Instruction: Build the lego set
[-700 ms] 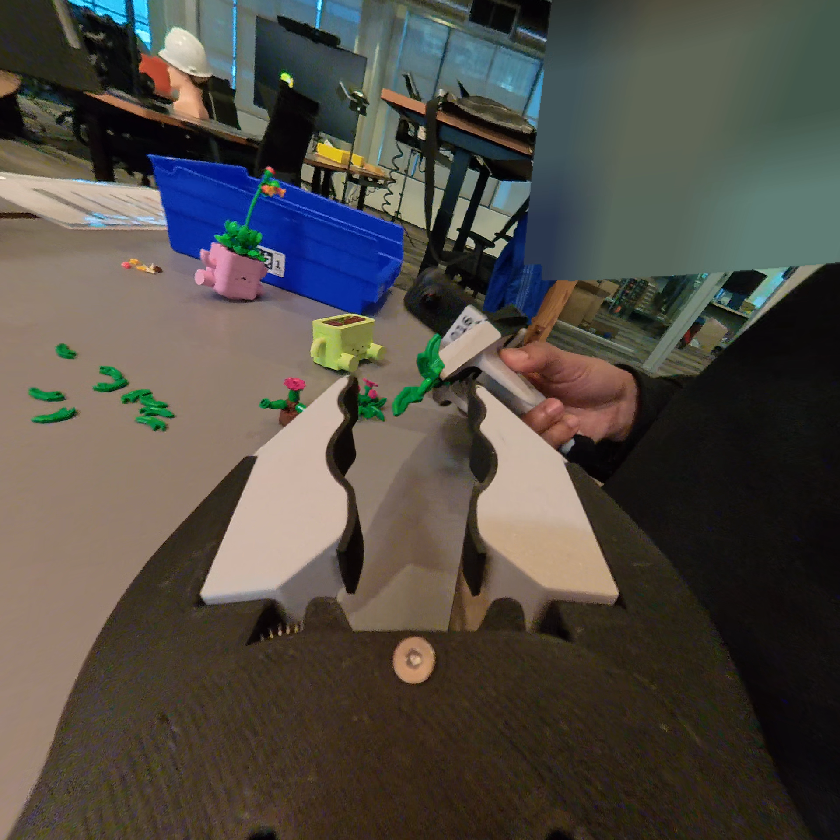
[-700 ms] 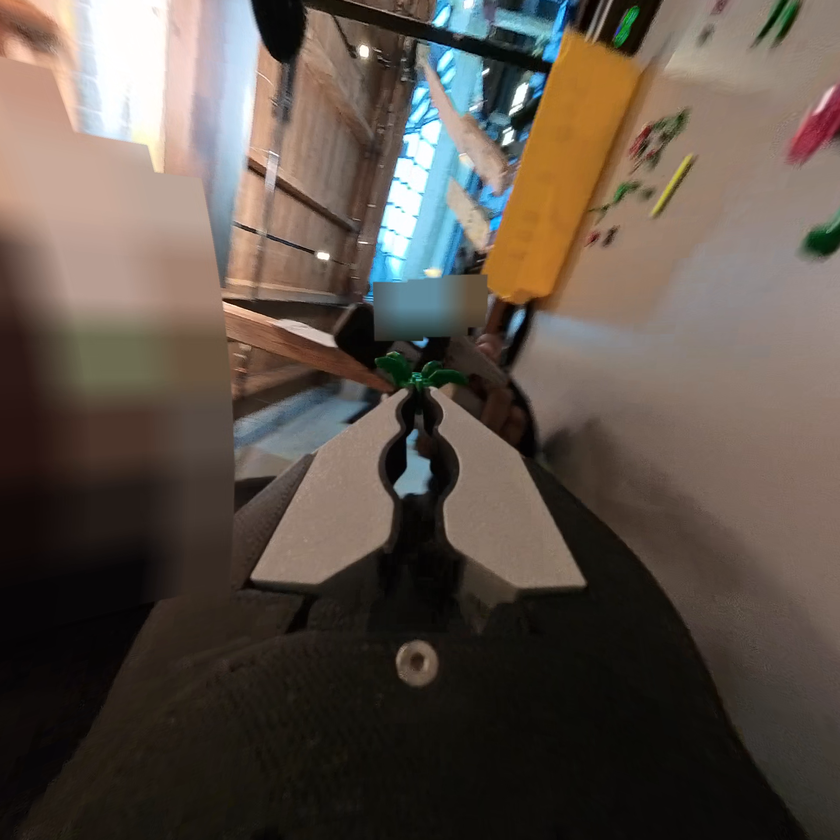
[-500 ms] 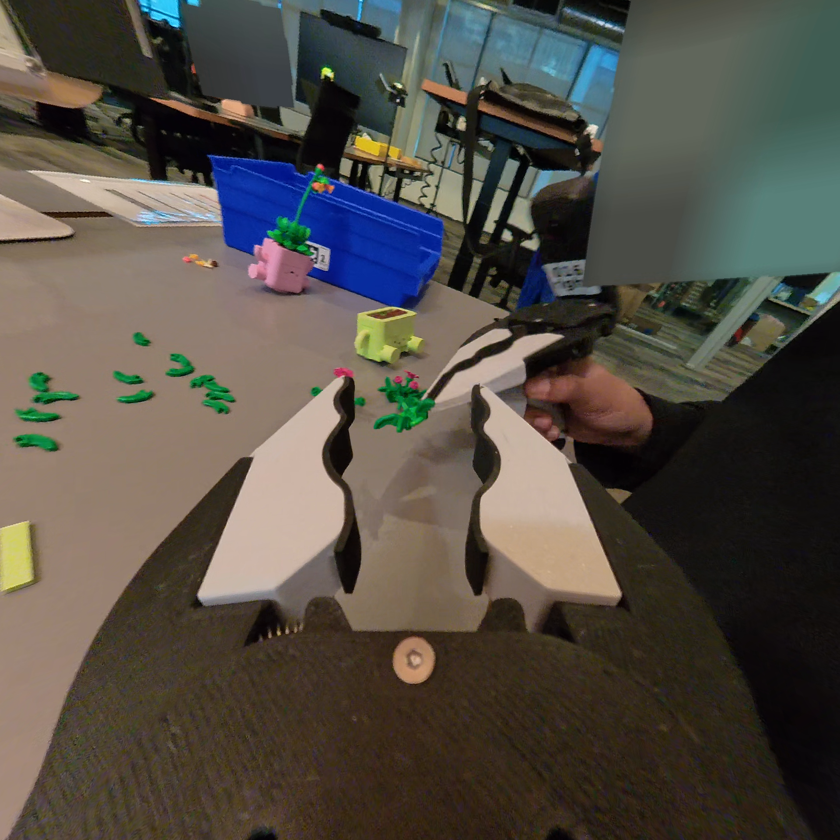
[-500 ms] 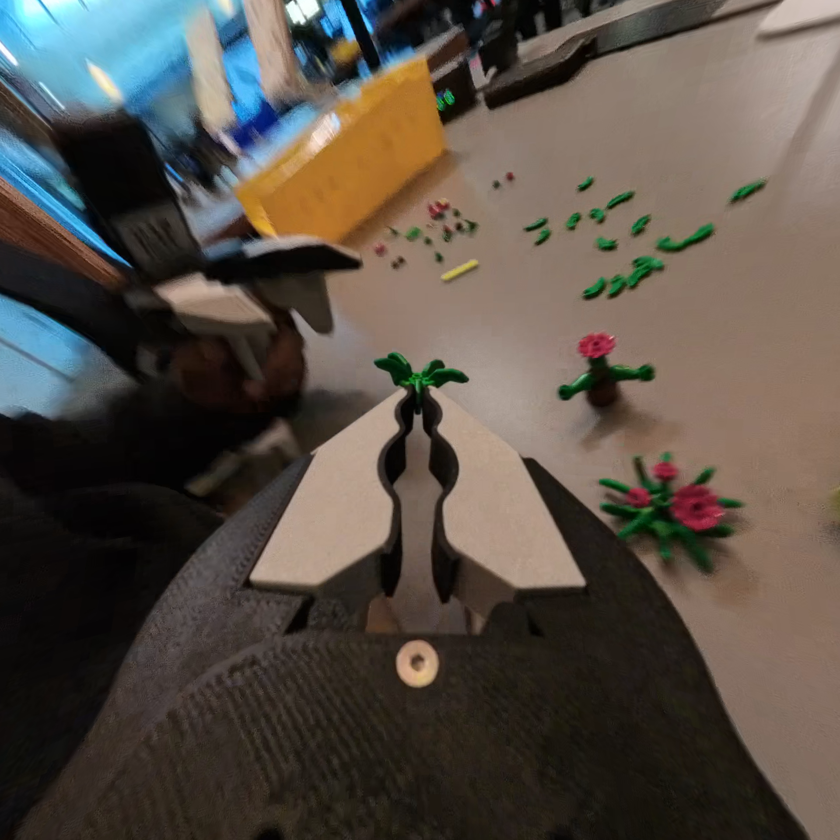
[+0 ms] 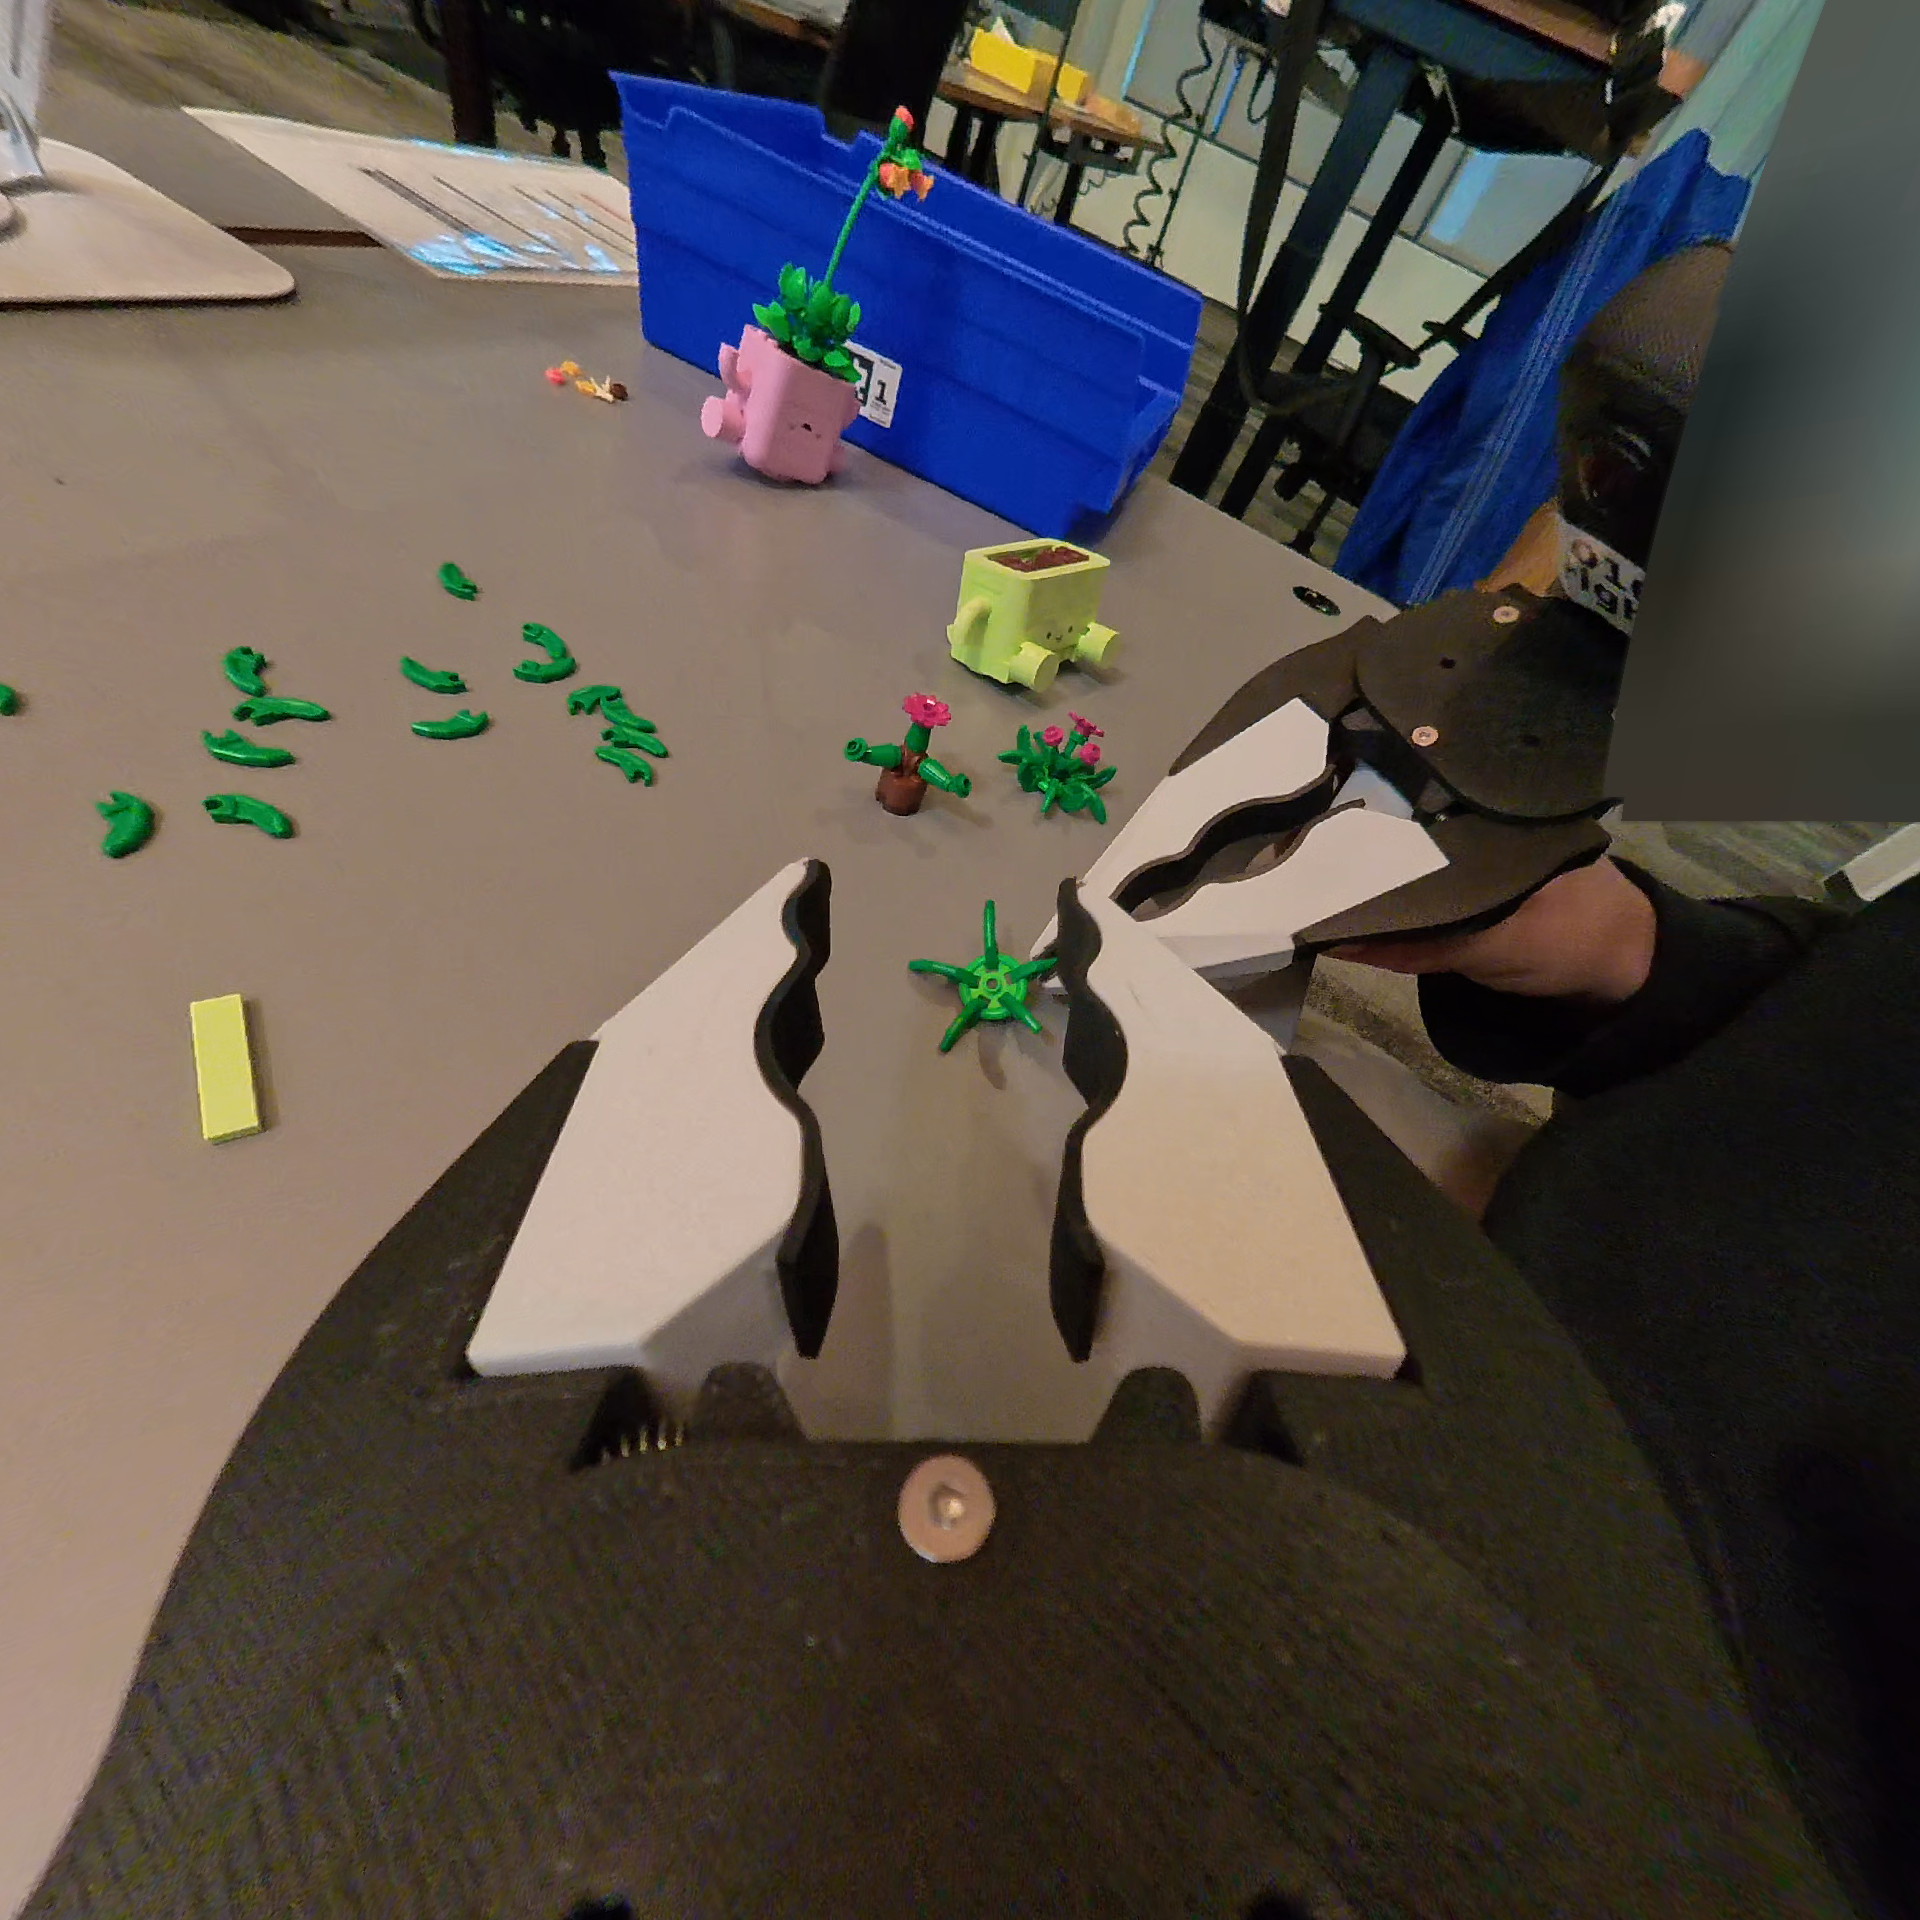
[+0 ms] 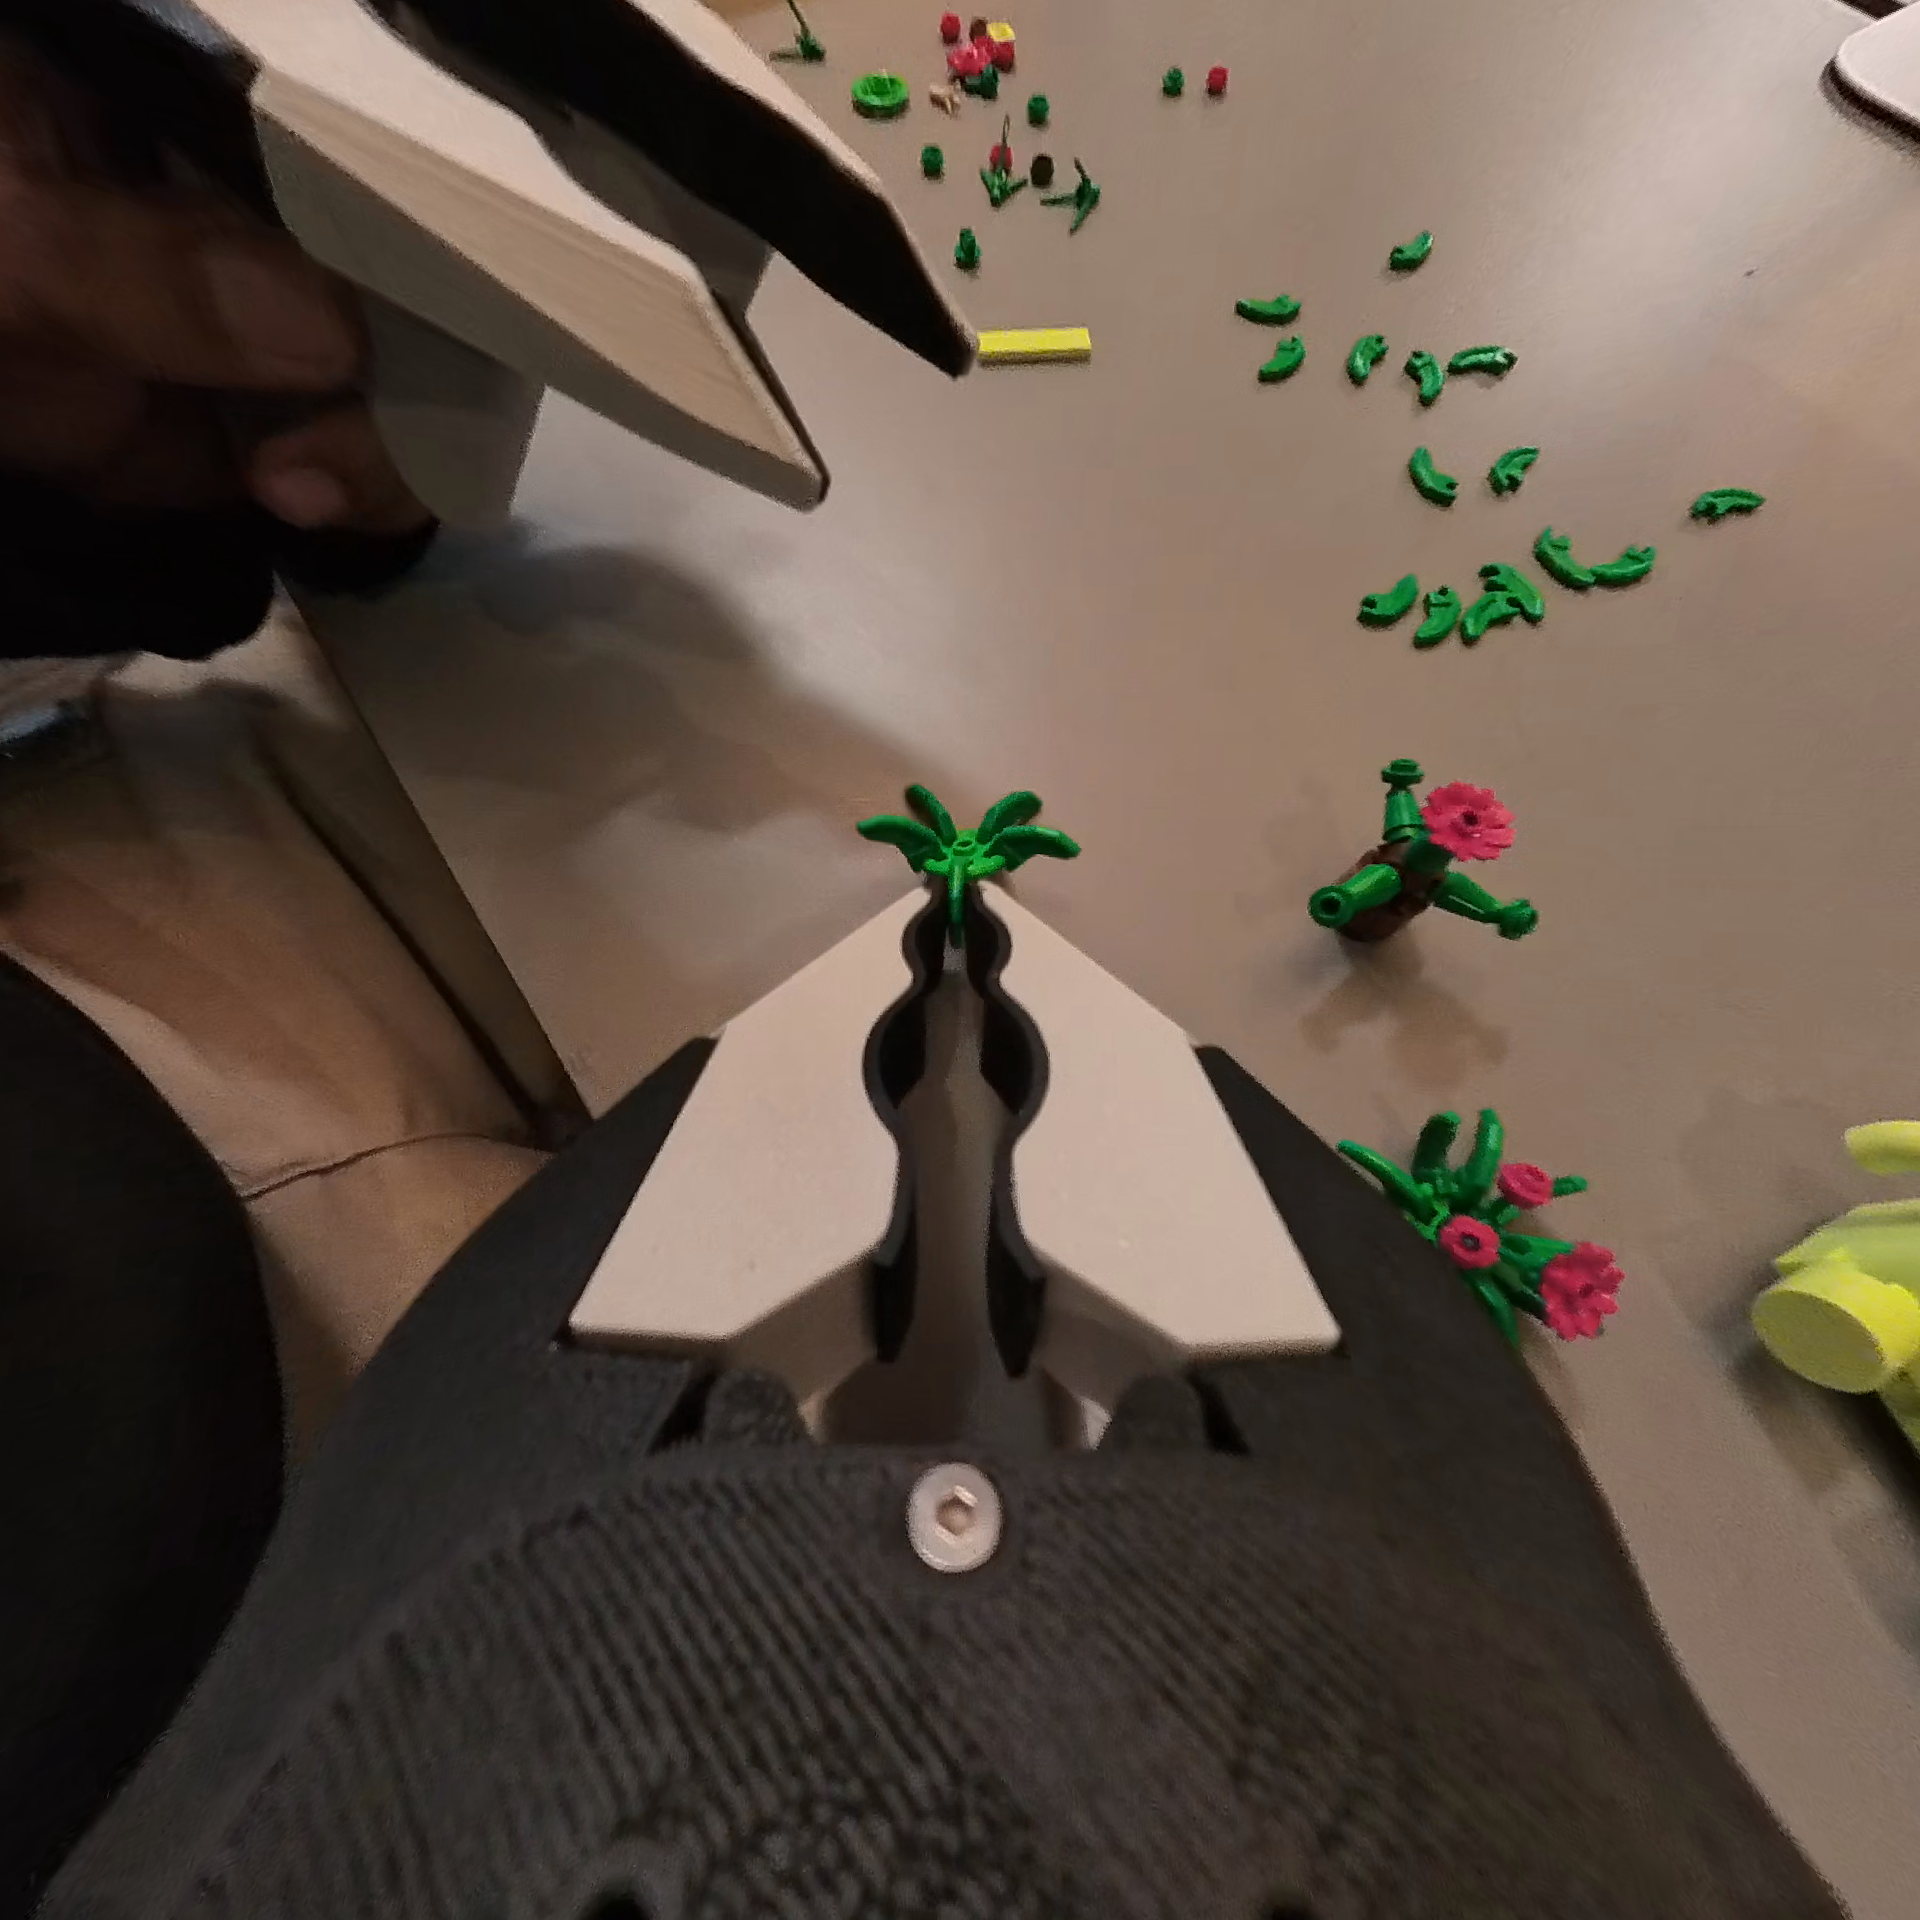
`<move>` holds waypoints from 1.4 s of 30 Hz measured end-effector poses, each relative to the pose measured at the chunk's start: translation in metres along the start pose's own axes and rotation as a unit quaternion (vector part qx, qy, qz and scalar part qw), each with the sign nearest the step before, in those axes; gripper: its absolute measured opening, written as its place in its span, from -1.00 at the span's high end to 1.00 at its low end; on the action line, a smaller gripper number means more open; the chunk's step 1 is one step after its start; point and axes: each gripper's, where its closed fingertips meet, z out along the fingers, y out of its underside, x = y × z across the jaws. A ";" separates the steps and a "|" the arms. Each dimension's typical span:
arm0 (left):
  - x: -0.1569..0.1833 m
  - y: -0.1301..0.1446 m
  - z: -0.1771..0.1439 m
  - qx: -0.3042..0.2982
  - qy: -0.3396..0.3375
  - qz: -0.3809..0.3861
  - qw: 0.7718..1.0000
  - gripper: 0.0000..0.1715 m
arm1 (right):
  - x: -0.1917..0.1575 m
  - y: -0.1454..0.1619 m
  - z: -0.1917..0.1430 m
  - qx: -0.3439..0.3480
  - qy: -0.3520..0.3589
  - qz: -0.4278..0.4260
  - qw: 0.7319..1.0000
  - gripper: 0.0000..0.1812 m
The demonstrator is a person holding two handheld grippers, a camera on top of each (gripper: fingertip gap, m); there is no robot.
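Observation:
A green multi-leaf lego piece (image 6: 966, 847) is pinched by one leaf in my right gripper (image 6: 956, 909), which is shut on it low over the grey table. In the left wrist view the leaf piece (image 5: 987, 982) sits just beyond and between my left gripper's (image 5: 940, 899) open, empty fingers, with the right gripper (image 5: 1055, 935) reaching in from the right. A lime-green pot (image 5: 1029, 623), a small pink flower on a brown base (image 5: 909, 758) and a leafy cluster with pink flowers (image 5: 1060, 764) stand behind. I cannot tell if the piece touches the table.
A pink pot with a tall plant (image 5: 790, 416) stands before a blue bin (image 5: 987, 301). Loose green leaves (image 5: 436, 707) and a lime flat tile (image 5: 223, 1070) lie to the left. More small pieces (image 6: 987, 125) lie far off. The table edge (image 6: 436, 852) runs by the person's dark sleeve. About 7 centimeters separates my left fingertips from my right. Between my right fingertips and the lime-green pot (image 5: 1029, 623) there is roughly 15 centimeters.
The right gripper swung down from a tilted pose in the air to the table, bringing the leaf piece in front of the left fingertips. The left gripper tilted down, staying open.

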 end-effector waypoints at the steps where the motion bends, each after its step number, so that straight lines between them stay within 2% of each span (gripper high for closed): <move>1: 0.000 0.001 0.001 -0.003 0.000 0.002 1.000 0.50 | 0.001 0.002 0.000 -0.005 0.004 -0.006 1.000 0.99; 5: 0.001 0.004 0.004 -0.018 -0.004 0.009 1.000 0.50 | -0.001 0.004 0.000 -0.007 0.002 -0.016 1.000 0.89; 9: 0.003 0.010 0.008 -0.041 -0.009 0.024 0.999 0.51 | -0.001 -0.003 -0.006 0.018 -0.020 0.010 1.000 0.82; 16: 0.006 0.035 0.021 -0.130 -0.013 0.042 0.991 0.62 | -0.002 -0.019 -0.016 0.075 -0.077 0.077 0.991 0.80; 22: 0.010 0.051 0.028 -0.183 -0.025 0.084 0.979 0.62 | -0.002 -0.017 -0.009 0.057 -0.067 0.078 0.993 0.79; 24: 0.010 0.052 0.028 -0.186 -0.026 0.089 0.978 0.62 | 0.002 -0.015 -0.008 0.051 -0.062 0.088 0.993 0.81; 26: 0.009 0.050 0.028 -0.179 -0.030 0.087 0.980 0.63 | 0.008 -0.012 -0.005 0.037 -0.047 0.095 0.994 0.96; 30: 0.002 0.043 0.026 -0.157 -0.054 0.071 0.984 0.71 | 0.028 -0.009 -0.005 0.024 0.037 0.030 0.999 1.00; 33: 0.008 0.040 0.029 -0.146 -0.039 0.053 0.987 0.70 | 0.018 -0.011 0.000 0.021 0.012 0.024 0.999 1.00; 42: 0.008 0.047 0.033 -0.169 -0.026 0.017 0.985 0.63 | 0.017 -0.003 0.007 -0.012 -0.011 0.044 0.999 1.00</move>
